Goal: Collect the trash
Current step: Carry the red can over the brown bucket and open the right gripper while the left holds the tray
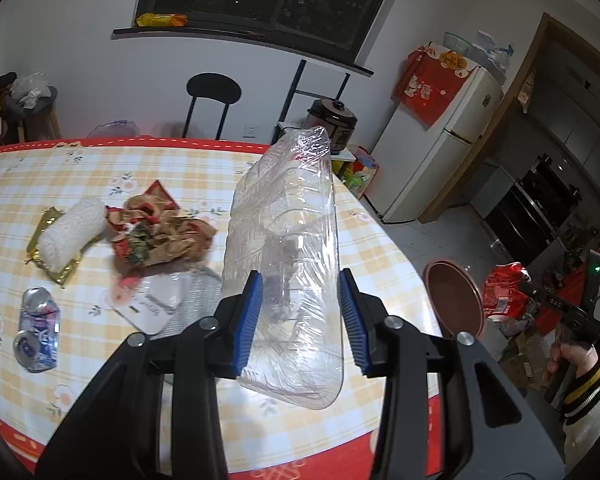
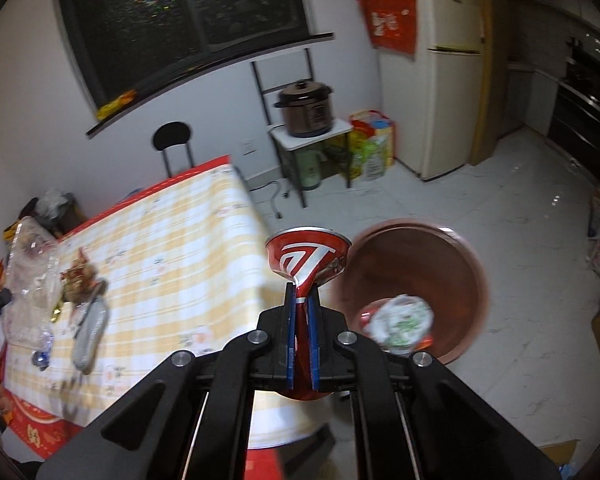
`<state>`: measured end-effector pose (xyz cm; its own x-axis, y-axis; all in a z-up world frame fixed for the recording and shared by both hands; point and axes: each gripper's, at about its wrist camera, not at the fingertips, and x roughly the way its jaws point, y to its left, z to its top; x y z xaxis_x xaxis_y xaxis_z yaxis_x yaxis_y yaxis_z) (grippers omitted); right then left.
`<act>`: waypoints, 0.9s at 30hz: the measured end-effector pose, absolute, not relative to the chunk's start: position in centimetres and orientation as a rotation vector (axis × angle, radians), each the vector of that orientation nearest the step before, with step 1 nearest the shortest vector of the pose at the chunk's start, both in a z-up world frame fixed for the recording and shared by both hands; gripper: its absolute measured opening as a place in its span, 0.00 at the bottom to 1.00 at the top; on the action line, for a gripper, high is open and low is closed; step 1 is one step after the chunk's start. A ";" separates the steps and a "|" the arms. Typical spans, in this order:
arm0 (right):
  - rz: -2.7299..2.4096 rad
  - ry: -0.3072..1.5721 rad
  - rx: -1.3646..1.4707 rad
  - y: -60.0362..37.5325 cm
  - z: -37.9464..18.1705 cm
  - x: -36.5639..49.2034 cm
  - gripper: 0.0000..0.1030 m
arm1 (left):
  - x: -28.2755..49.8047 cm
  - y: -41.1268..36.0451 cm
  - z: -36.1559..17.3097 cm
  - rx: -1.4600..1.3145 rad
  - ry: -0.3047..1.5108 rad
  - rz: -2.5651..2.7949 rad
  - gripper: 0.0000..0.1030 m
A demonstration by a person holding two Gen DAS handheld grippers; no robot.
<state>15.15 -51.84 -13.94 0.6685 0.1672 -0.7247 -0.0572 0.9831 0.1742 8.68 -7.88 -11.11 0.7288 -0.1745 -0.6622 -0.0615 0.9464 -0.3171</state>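
Observation:
My left gripper is shut on a clear plastic tray wrapped in film, which stands up between the blue pads above the table's right part. My right gripper is shut on a crushed red can, squeezed flat between its pads. The can hangs beyond the table's corner, just left of a round brown bin on the floor. A white and green wrapper lies inside the bin. The left wrist view shows the bin beside the table, with the red can past it.
On the checked tablecloth lie a white foam net on gold foil, crumpled brown and red paper, a crushed blue can and a white blister pack. A fridge, a rack with a cooker and bags stand beyond.

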 end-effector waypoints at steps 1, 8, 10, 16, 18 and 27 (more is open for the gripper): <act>0.112 0.831 0.139 -53.1 -14.0 15.4 0.07 | 8.9 -8.4 -11.2 -0.331 0.755 -0.066 0.40; 0.062 0.850 0.119 -58.1 -14.9 17.6 0.07 | 10.4 -12.1 -11.5 -0.336 0.752 -0.072 0.40; 0.058 0.856 0.121 -59.1 -15.2 18.2 0.07 | 10.6 -13.0 -11.6 -0.335 0.752 -0.069 0.40; 0.047 0.881 0.155 -61.6 -16.7 20.3 0.07 | 11.1 -15.2 -11.7 -0.334 0.753 -0.053 0.40; 0.038 0.883 0.172 -61.8 -16.9 20.9 0.07 | 11.0 -15.8 -11.7 -0.330 0.757 -0.044 0.40; 0.006 0.842 0.222 -63.4 -16.8 22.7 0.33 | 10.8 -16.7 -11.3 -0.293 0.773 -0.025 0.40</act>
<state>22.69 -63.38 -16.85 0.6673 0.0927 -0.7390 0.0830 0.9768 0.1976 10.80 -16.72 -11.30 0.7175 -0.1289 -0.6845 -0.0850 0.9592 -0.2697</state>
